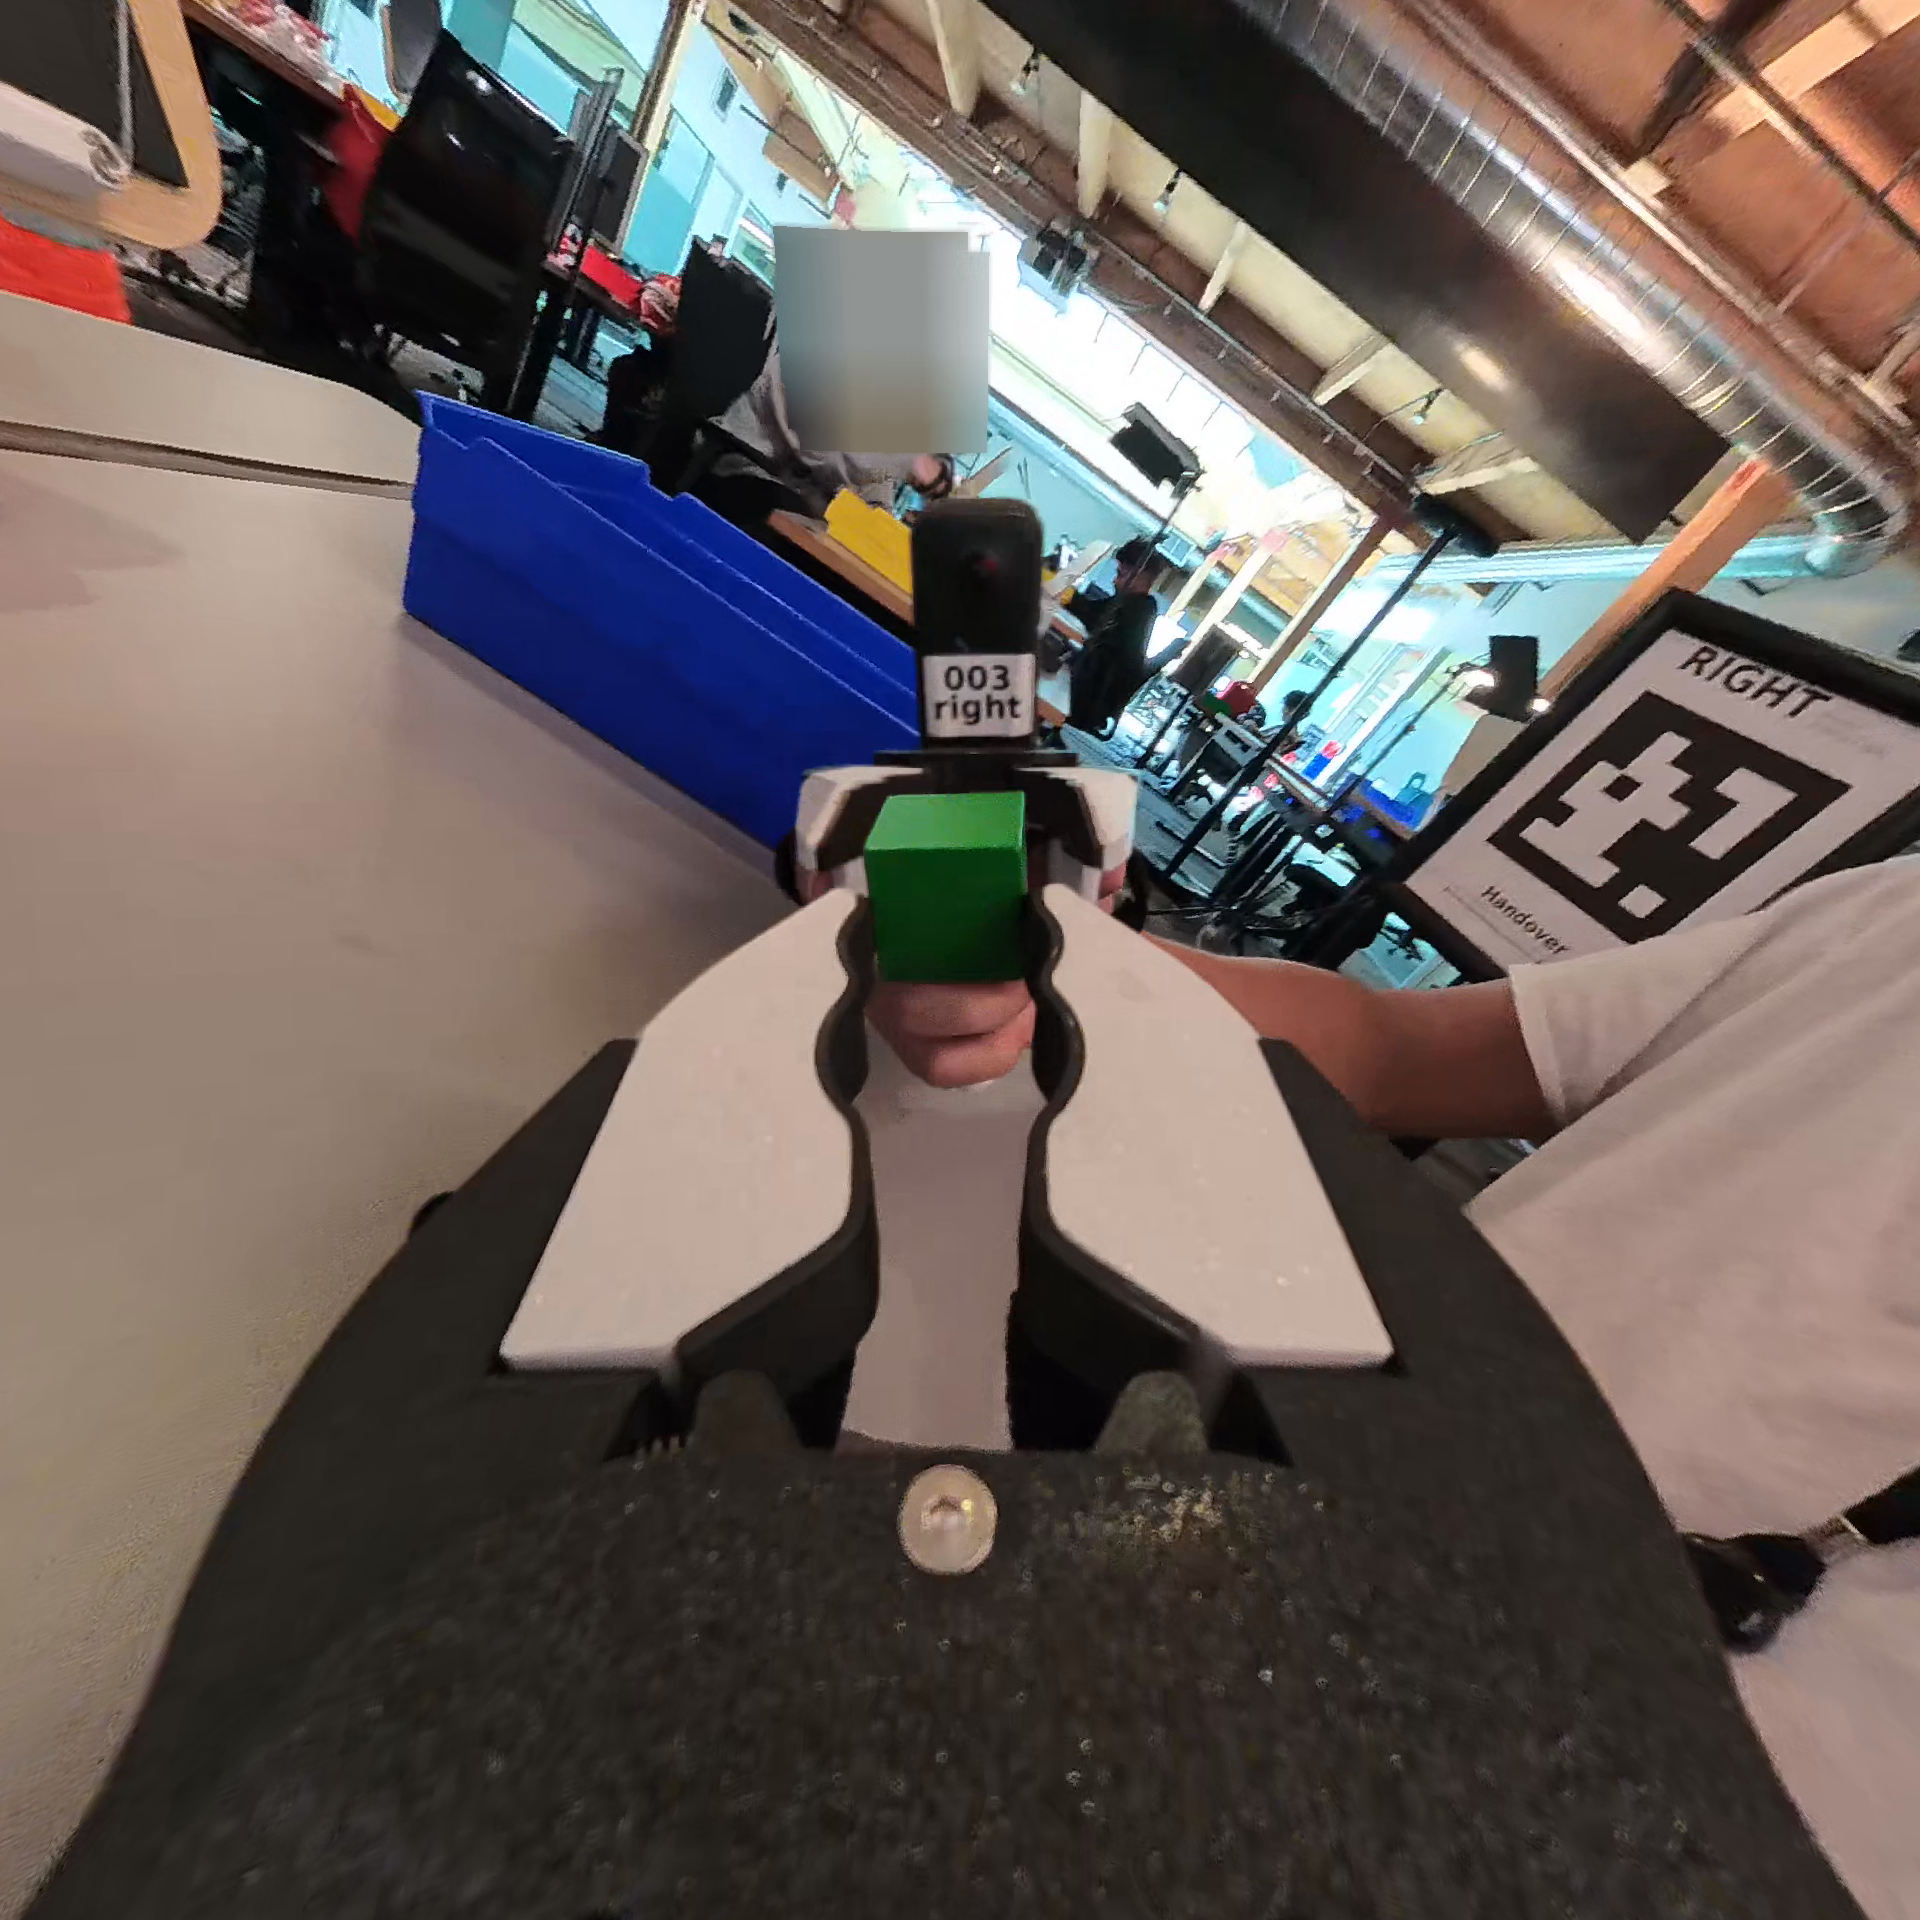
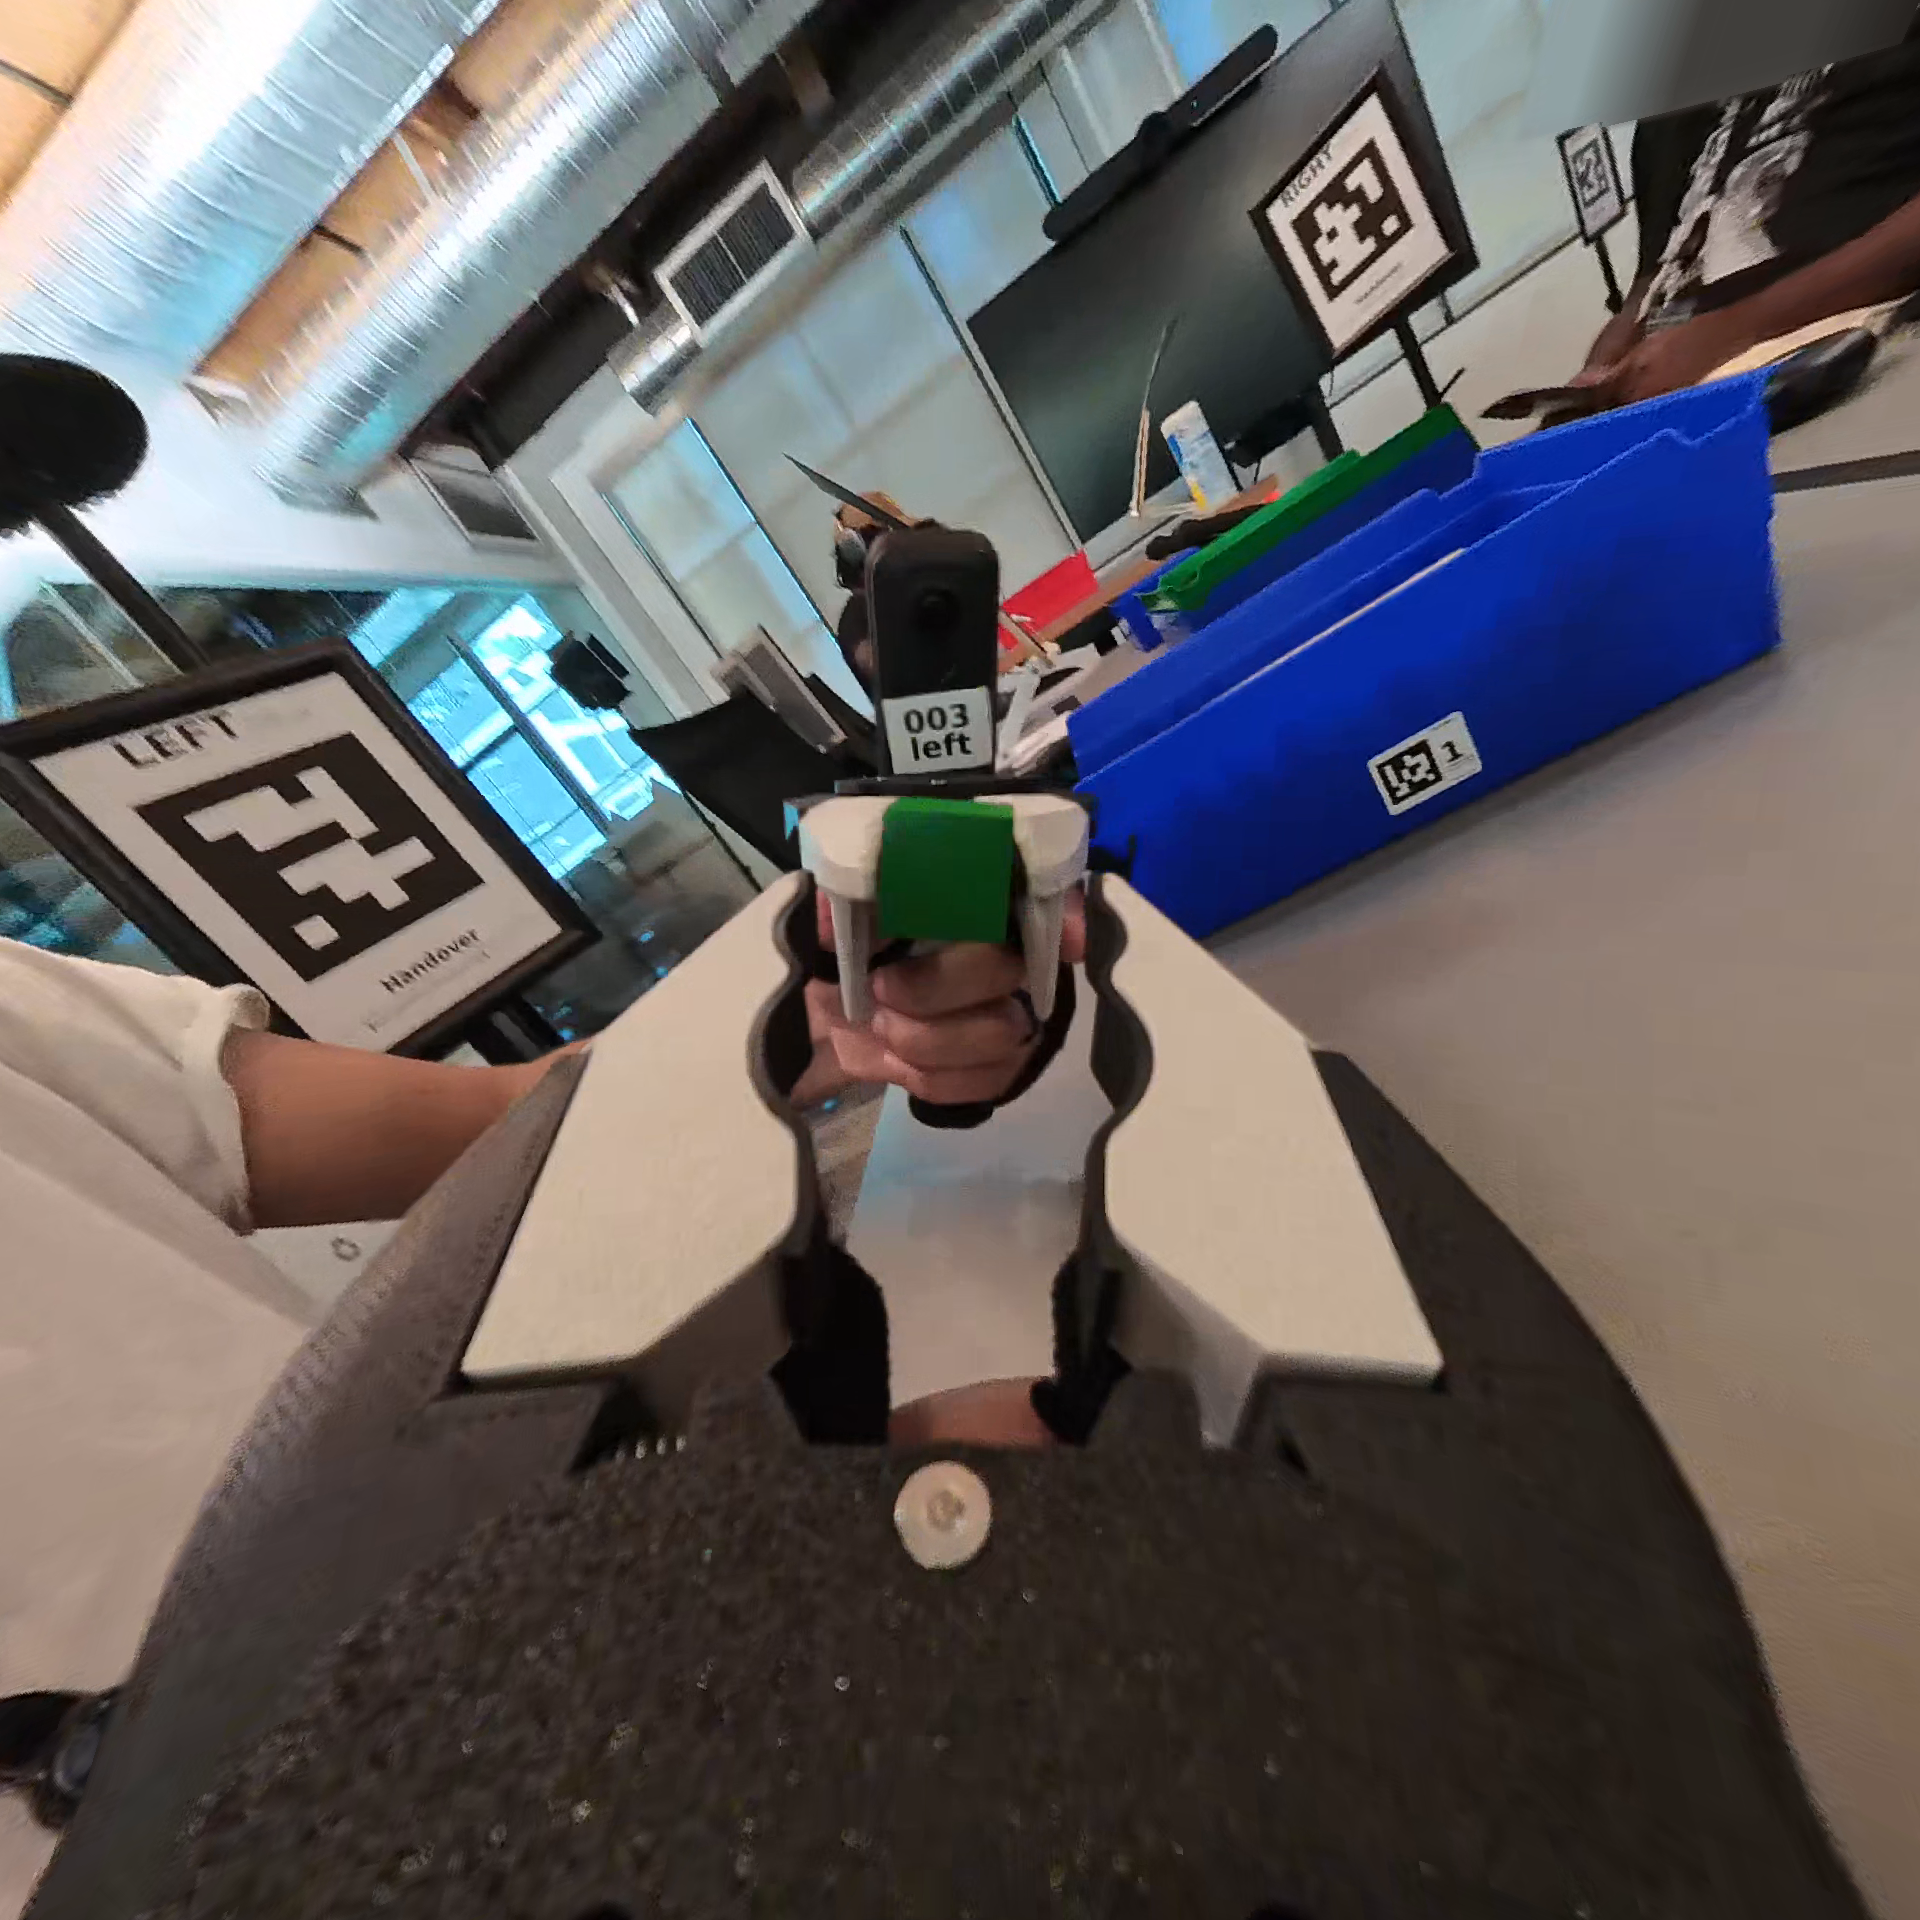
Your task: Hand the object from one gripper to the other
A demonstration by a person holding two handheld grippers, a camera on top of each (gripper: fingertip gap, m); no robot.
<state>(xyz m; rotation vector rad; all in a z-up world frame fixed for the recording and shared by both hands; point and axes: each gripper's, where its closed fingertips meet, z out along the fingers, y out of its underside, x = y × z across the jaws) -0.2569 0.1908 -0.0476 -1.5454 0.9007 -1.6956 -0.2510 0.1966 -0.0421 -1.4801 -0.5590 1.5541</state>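
Observation:
A green block (image 1: 945,894) is held in the air between my two grippers, which face each other tip to tip. My left gripper (image 1: 945,920) is shut on the block, its fingertips pressed on both sides. In the right wrist view the block (image 2: 943,873) sits between the left gripper's white fingers (image 2: 847,956). My right gripper (image 2: 951,909) is open, its jaws spread wider than the block and standing on either side of the left gripper's tips. Its white fingers (image 1: 1103,831) show behind the block in the left wrist view. Hands hold both handles.
A blue bin (image 1: 623,623) (image 2: 1455,644) stands on the grey table (image 1: 260,831) (image 2: 1558,1091) beside the grippers. Framed marker boards stand nearby (image 1: 1662,810) (image 2: 301,852). The operator's arm and white shirt (image 1: 1714,1143) are close. Another person's arm (image 2: 1714,301) is beyond the bin. Left and right tips are no more than a few centimetres apart.

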